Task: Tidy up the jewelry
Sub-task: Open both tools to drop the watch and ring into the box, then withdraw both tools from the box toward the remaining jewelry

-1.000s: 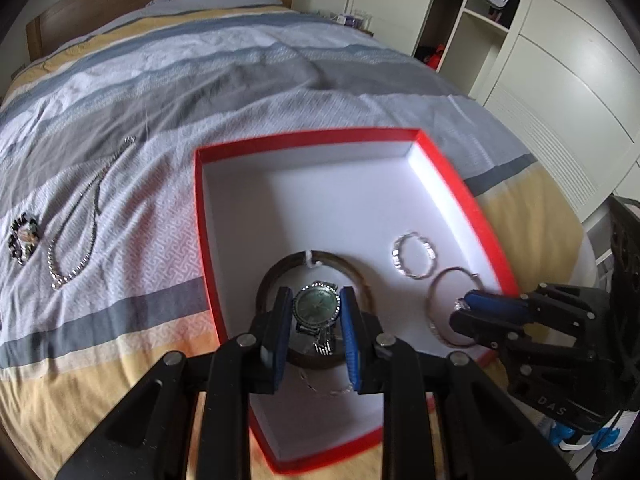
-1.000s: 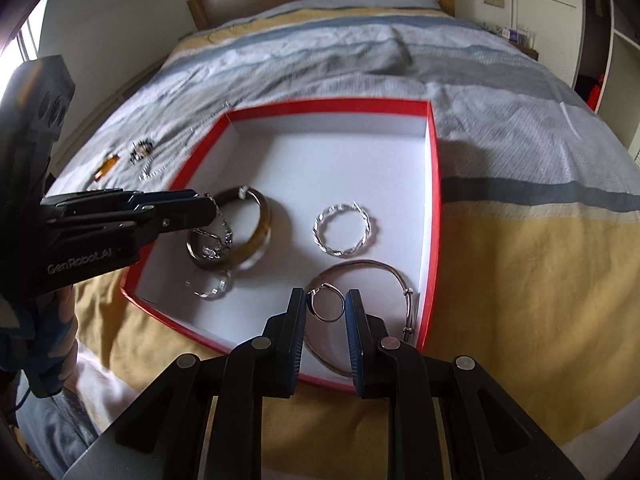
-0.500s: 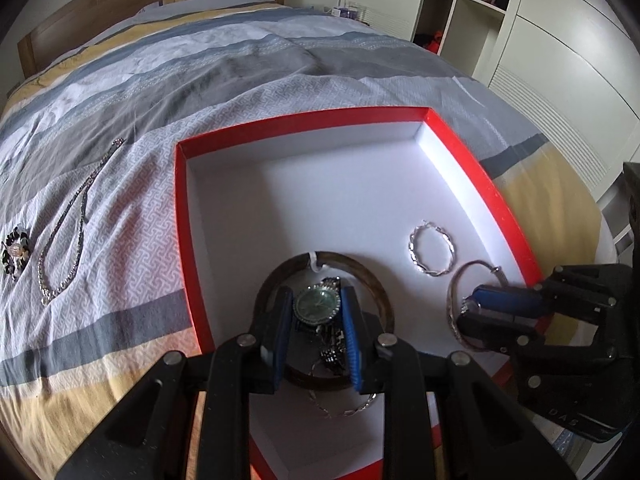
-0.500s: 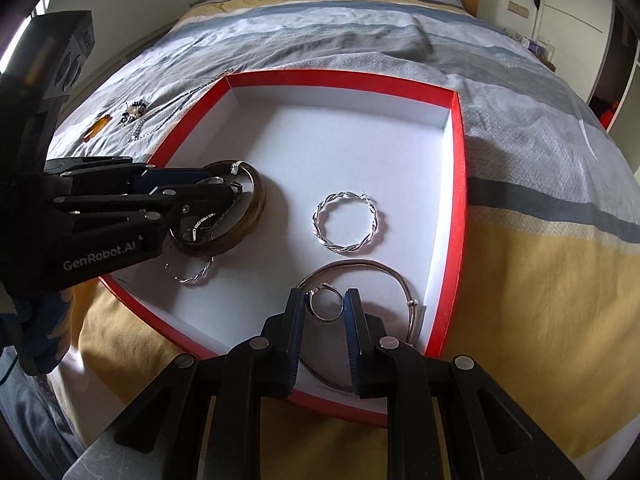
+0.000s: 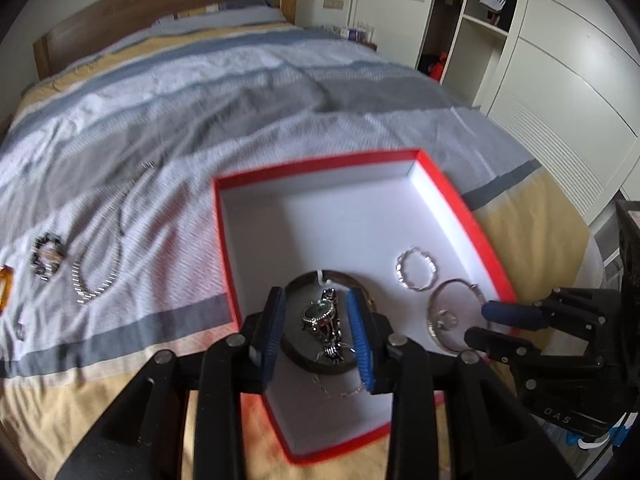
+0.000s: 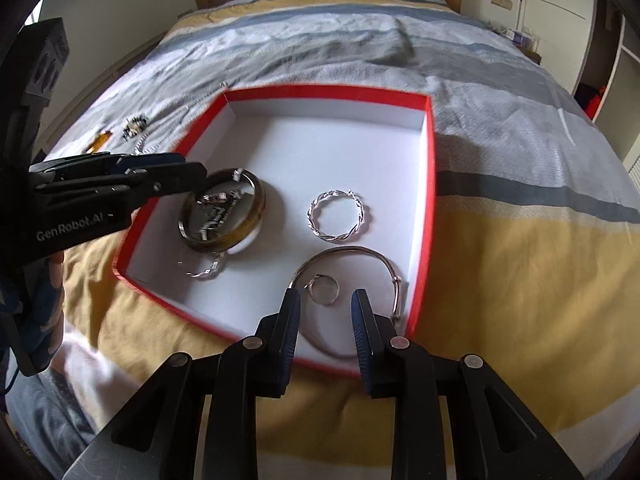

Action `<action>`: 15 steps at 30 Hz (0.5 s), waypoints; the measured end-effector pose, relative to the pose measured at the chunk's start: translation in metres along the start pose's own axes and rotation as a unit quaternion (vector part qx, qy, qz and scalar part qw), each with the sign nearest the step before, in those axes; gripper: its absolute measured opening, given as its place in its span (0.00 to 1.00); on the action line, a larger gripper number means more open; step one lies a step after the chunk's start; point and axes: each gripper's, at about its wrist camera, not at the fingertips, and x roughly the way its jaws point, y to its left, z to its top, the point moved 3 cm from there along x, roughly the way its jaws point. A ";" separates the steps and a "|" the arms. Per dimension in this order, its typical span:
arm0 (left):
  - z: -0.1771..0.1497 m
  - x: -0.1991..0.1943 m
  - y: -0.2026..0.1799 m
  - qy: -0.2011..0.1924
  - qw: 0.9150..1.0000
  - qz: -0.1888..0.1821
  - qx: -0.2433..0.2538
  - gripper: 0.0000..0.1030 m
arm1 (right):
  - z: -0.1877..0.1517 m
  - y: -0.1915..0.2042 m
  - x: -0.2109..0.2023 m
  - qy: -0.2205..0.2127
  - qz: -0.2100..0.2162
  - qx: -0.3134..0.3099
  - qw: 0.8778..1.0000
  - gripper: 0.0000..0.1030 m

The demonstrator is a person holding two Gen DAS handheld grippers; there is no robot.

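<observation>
A red box with a white floor (image 5: 344, 216) (image 6: 344, 140) lies on the bed. My left gripper (image 5: 316, 312) (image 6: 192, 172) is open above a silver watch (image 5: 322, 318) (image 6: 216, 214), which lies inside a brown bangle (image 5: 298, 354) (image 6: 248, 228). My right gripper (image 6: 325, 300) (image 5: 486, 320) is open just behind a small silver hoop (image 6: 325, 290) (image 5: 446, 319), which lies inside a thin silver bangle (image 6: 360, 254) (image 5: 436, 334). A twisted silver hoop (image 6: 338, 216) (image 5: 416, 274) lies in the middle. A thin chain (image 6: 202, 270) (image 5: 340, 392) lies near the front wall.
On the striped bedspread left of the box lie a long silver necklace (image 5: 104, 248) (image 6: 146, 142), a dark beaded bracelet (image 5: 48, 258) (image 6: 134, 128) and an orange piece (image 5: 5, 286) (image 6: 100, 140). White wardrobes (image 5: 560, 80) stand to the right and a wooden headboard (image 5: 160, 4) at the far end.
Both grippers opened and drew back. The watch left the left gripper and lies in the brown bangle. The small hoop left the right gripper and lies in the thin bangle.
</observation>
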 end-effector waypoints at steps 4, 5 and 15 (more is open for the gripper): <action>-0.001 -0.033 -0.005 -0.023 1.000 0.021 0.003 0.38 | -0.004 0.002 -0.025 -0.019 0.001 0.014 1.000 0.27; -0.002 -0.041 -0.006 -0.029 0.999 0.025 0.003 0.38 | -0.006 0.003 -0.033 -0.025 0.001 0.019 1.000 0.28; -0.024 -0.119 -0.020 -0.077 0.995 0.061 0.011 0.41 | -0.024 0.015 -0.092 -0.067 -0.004 0.041 0.997 0.31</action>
